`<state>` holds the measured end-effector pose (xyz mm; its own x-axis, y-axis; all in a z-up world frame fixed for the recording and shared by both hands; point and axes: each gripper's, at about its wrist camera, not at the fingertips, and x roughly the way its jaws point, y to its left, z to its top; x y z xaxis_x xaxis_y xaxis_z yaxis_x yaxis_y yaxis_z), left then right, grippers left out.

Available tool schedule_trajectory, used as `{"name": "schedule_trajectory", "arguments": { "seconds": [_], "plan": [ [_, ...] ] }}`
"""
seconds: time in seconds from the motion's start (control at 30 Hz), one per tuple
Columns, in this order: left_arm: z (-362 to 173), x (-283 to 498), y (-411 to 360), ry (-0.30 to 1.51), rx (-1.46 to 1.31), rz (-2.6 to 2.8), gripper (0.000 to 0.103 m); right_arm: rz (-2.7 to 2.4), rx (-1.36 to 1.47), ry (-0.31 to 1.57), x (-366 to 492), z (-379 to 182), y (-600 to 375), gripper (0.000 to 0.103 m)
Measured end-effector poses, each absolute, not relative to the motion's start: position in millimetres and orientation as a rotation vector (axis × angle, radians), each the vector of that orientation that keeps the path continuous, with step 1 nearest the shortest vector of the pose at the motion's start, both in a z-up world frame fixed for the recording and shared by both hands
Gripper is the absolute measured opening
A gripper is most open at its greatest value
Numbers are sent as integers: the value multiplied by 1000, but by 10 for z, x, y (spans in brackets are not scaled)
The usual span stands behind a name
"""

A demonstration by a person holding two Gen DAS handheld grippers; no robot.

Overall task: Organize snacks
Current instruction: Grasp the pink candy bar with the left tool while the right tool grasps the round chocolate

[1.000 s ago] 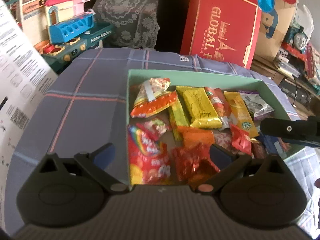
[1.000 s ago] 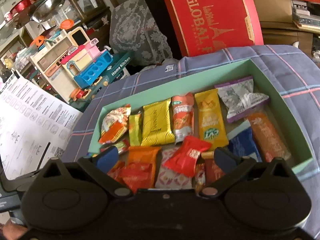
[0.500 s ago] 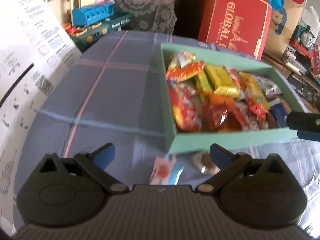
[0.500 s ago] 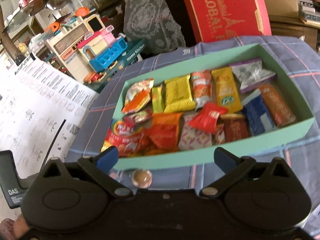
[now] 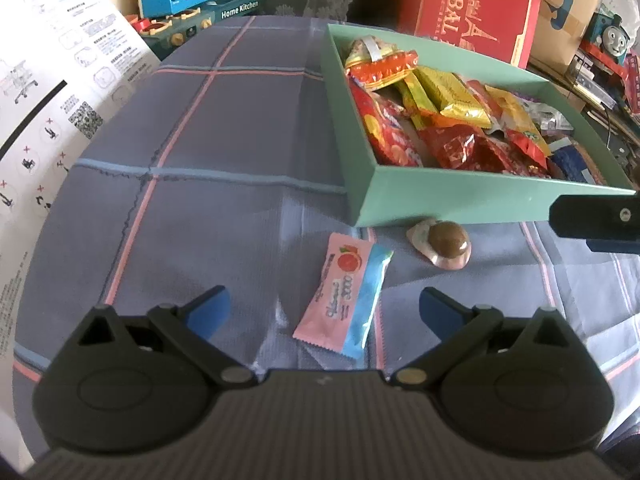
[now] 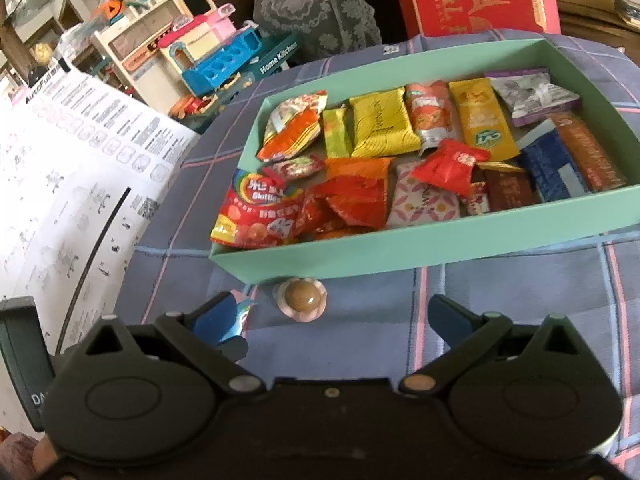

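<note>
A green box [image 5: 460,206] [image 6: 400,246] on the checked cloth holds several snack packets. In front of it lie a pink and blue sachet [image 5: 346,292] and a brown jelly cup [image 5: 446,244] [image 6: 302,298]. My left gripper [image 5: 324,308] is open and empty, with the sachet between its fingers' line and just ahead. My right gripper [image 6: 330,314] is open and empty, a little behind the jelly cup. The sachet's tip [image 6: 242,308] peeks out beside the right gripper's left finger. Part of the right gripper [image 5: 596,216] shows at the left view's right edge.
A white instruction sheet [image 5: 44,92] [image 6: 60,168] lies at the left. A toy kitchen [image 6: 208,60] and a red gift box [image 5: 468,4] stand behind the table. A toy train [image 5: 612,36] sits at the far right.
Both grippers have pulled back from over the box toward the near side of the table. The sachet and the jelly cup have come into view in front of the box.
</note>
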<state>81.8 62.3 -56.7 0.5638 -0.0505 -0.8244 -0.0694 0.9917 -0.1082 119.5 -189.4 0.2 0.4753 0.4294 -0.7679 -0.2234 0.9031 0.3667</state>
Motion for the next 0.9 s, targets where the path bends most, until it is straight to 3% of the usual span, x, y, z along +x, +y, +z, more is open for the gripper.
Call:
{"name": "schedule_trajectory", "arguments": {
  "seconds": [0.1,0.2,0.3,0.33,0.37,0.57,0.83,0.9],
  "plan": [
    [-588,810,638,968,-140,8,100,405,215,1006,1198,-24,-1830,103],
    [-596,802,645,959,-136,1,89,403,210,1023,1206,-73,-1756,103],
    [-581,781,629,935,-99,1,63,404,209,1040,1222,-131,-1693,103],
    [-575,771,622,925,-78,5,44,403,203,1041,1226,-150,-1661,103],
    [-569,767,629,920,-71,8,35,402,196,1039,1230,-161,-1635,103],
    [-557,752,834,921,-144,8,25,426,121,1024,1279,-251,-1396,82],
    [-575,729,953,919,-178,5,25,440,25,1003,1329,-359,-1196,78],
    [-578,733,948,918,-179,6,25,443,11,1001,1342,-383,-1178,69]
  ]
}}
